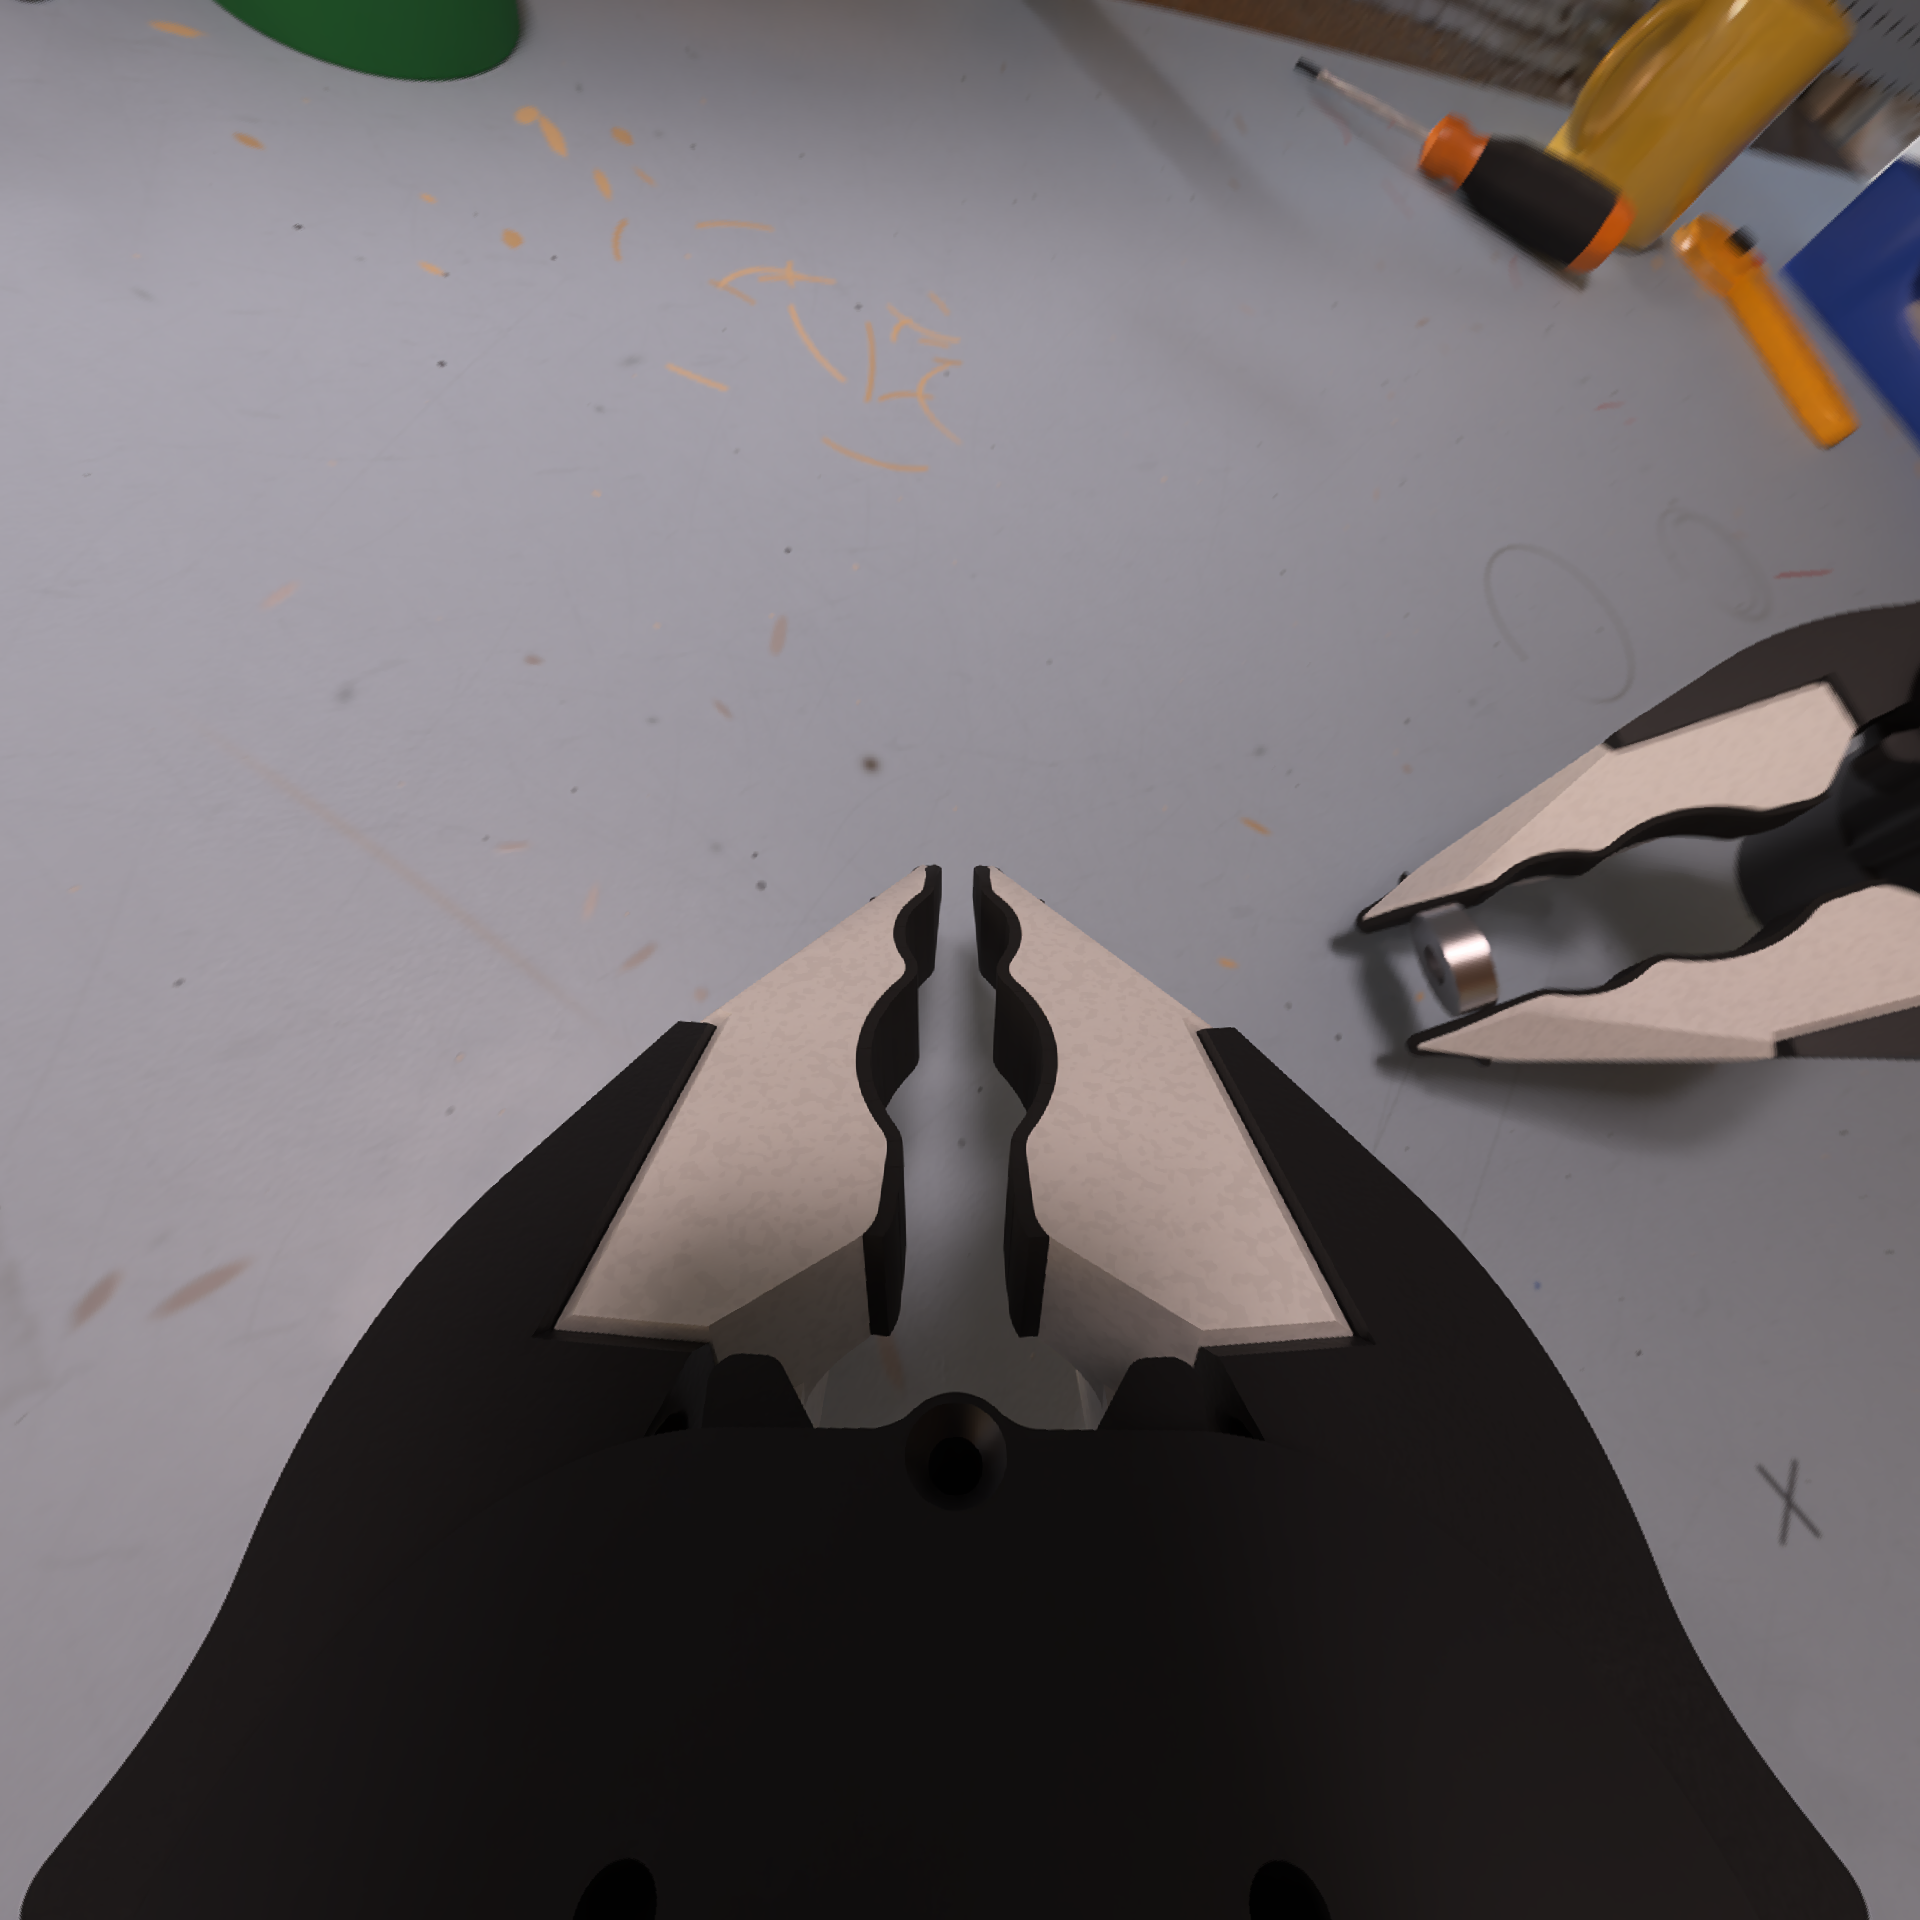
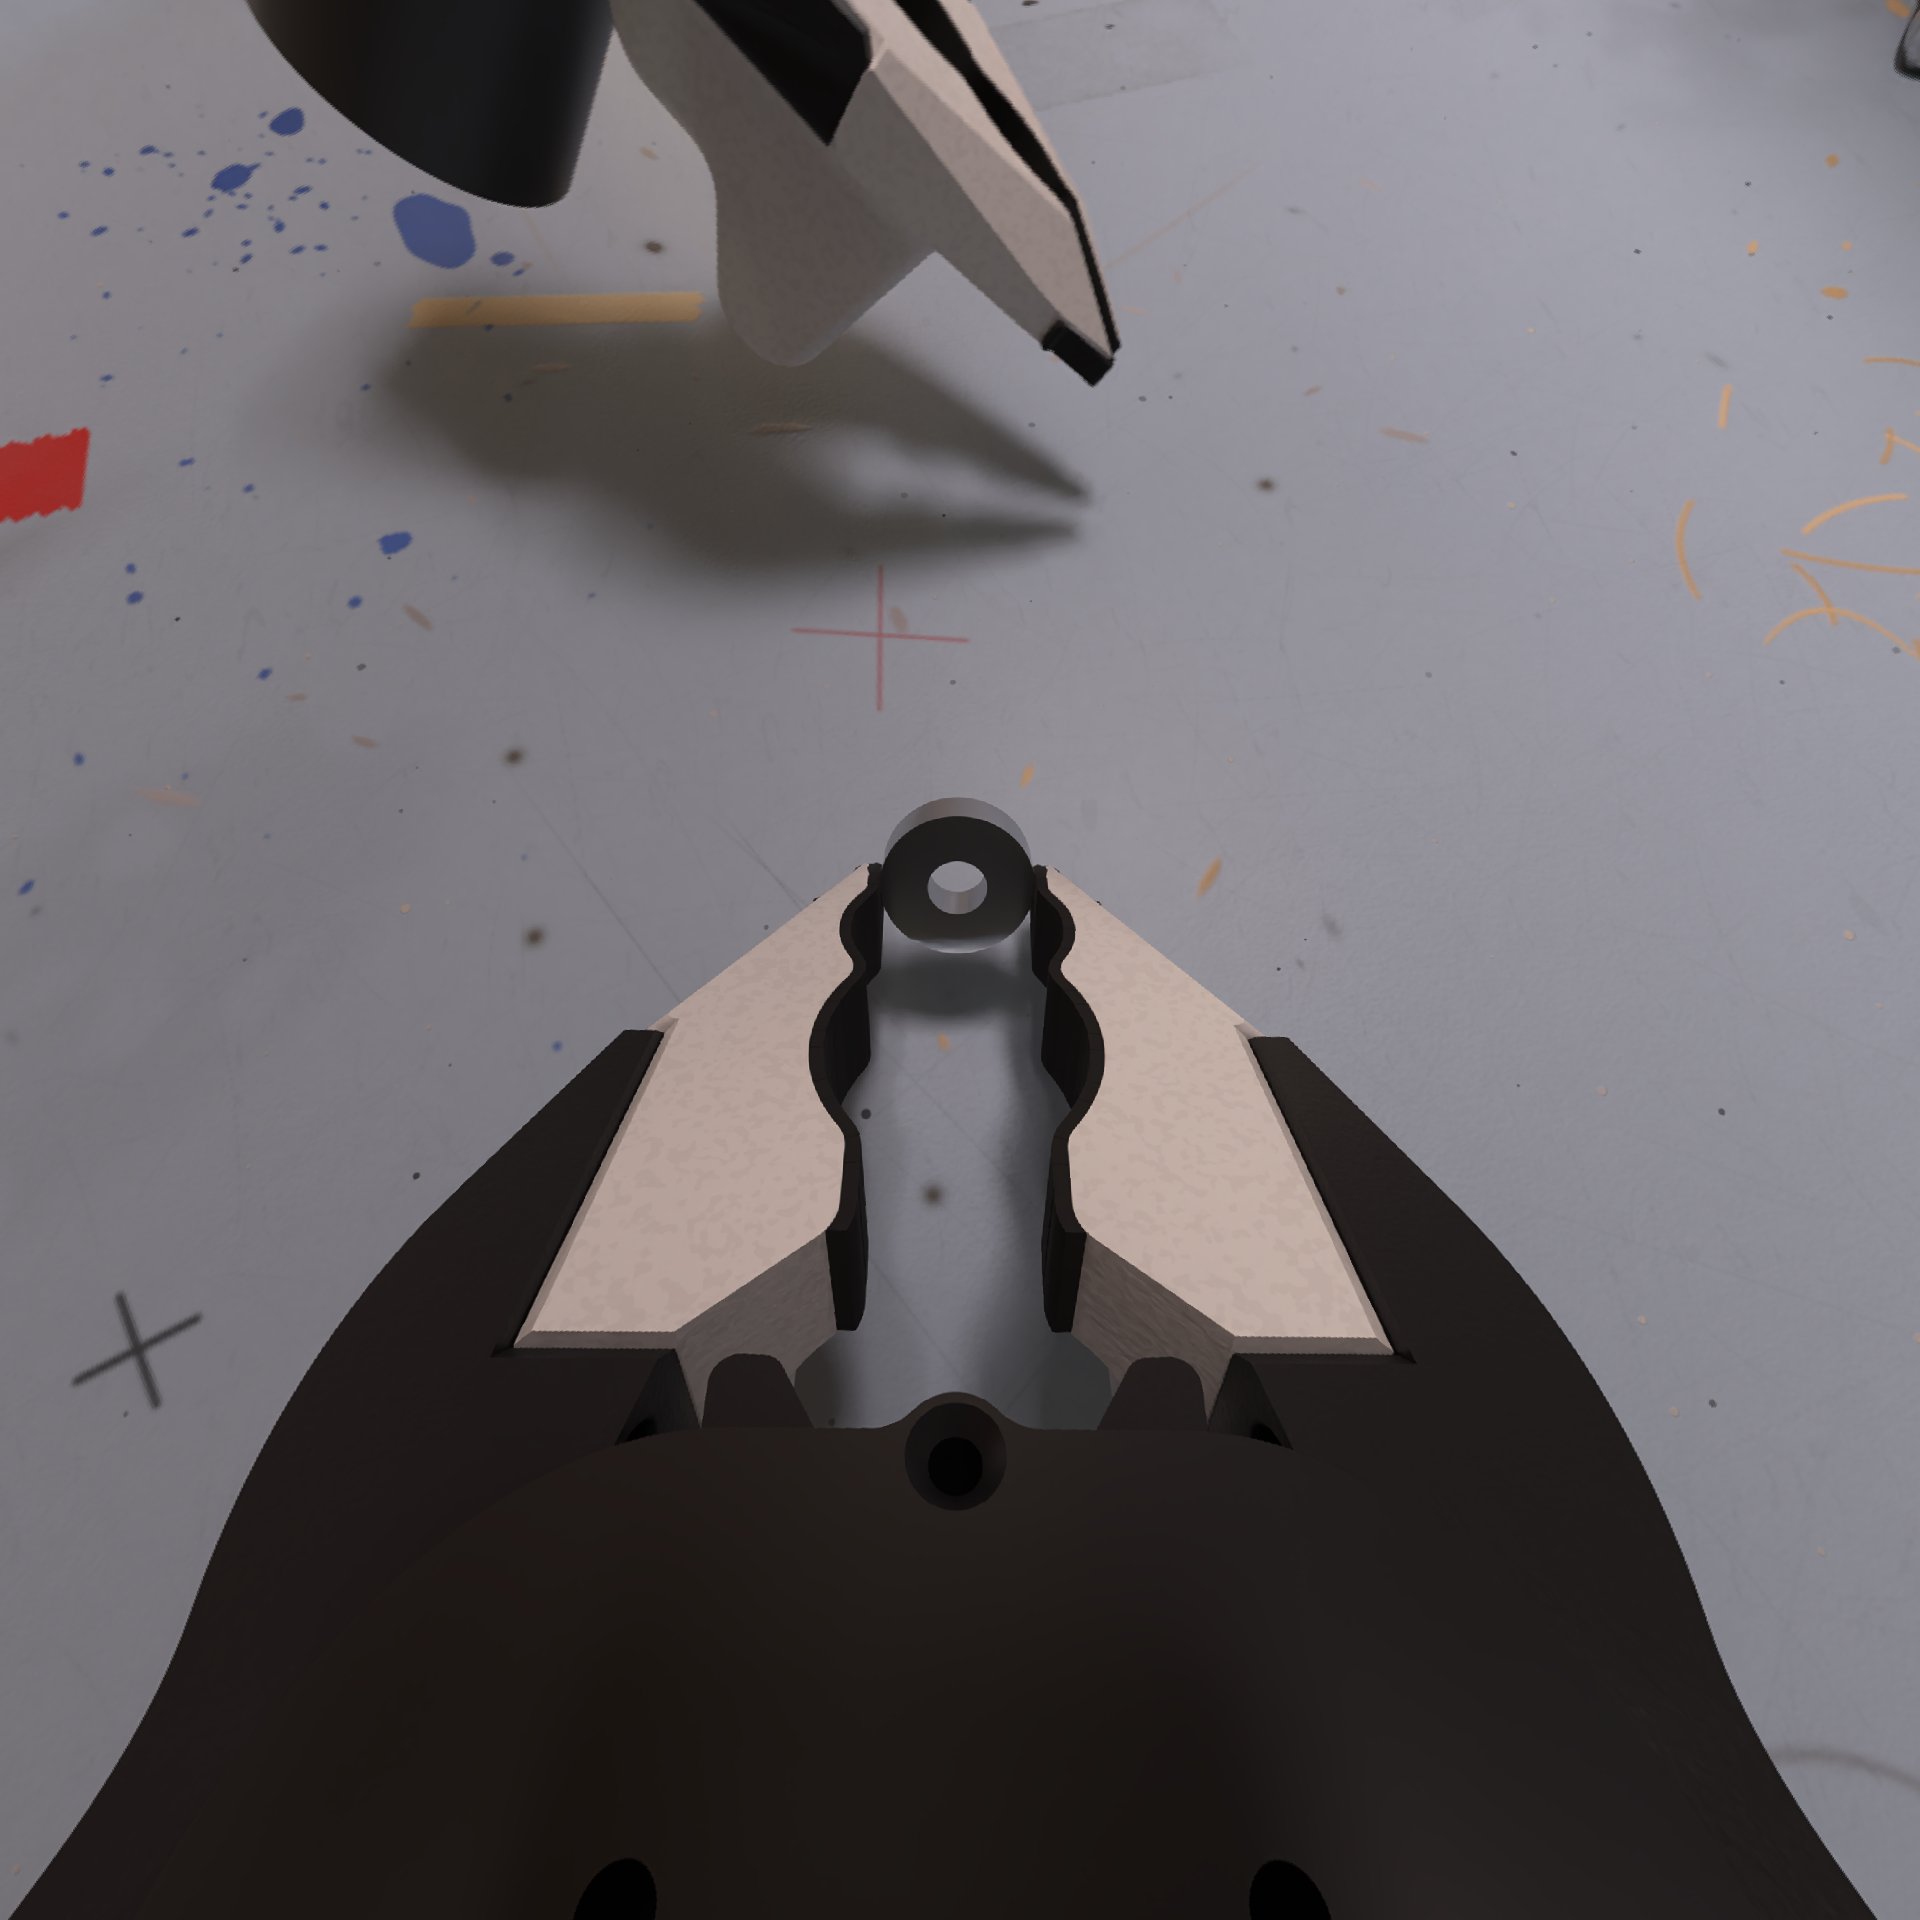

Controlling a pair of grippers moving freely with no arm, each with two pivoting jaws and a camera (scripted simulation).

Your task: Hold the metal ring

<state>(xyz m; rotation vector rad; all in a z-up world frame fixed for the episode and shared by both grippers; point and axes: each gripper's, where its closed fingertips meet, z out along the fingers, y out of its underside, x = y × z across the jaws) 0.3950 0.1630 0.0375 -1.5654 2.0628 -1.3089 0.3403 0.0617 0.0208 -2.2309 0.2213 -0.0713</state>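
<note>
Fingers of the left gripper (image 1: 956, 873) sit nearly together with only a thin slit between them and nothing inside, pointed at bare grey worktop (image 1: 416, 623). Off to the right in this left wrist view, the right gripper (image 1: 1392, 982) has the ring (image 1: 1455, 971) between its tips, the ring standing on edge. Far back lie one screwdriver (image 1: 1517, 192), one yellow jug (image 1: 1683, 104), one orange lighter (image 1: 1766, 332), a blue box (image 1: 1870, 301) at the frame edge and part of something green (image 1: 384, 31).

Right wrist view: the ring (image 2: 954, 878) faces the camera, hole visible, pinched across its rim by the very tips of the right gripper (image 2: 954, 883); both fingers touch it, so they are clenched on it. A shadow under it suggests it is clear of the worktop (image 2: 1455, 831), though that cannot be told for sure. The left gripper (image 2: 1081, 353) hangs above, well apart.

One ring, two grippers. The ring looks small, rigid and fairly dense, with a smooth, likely slippery surface. The tip grip on a curved rim seems shallow; seating it deeper in the scalloped notches would probably be safer.
</note>
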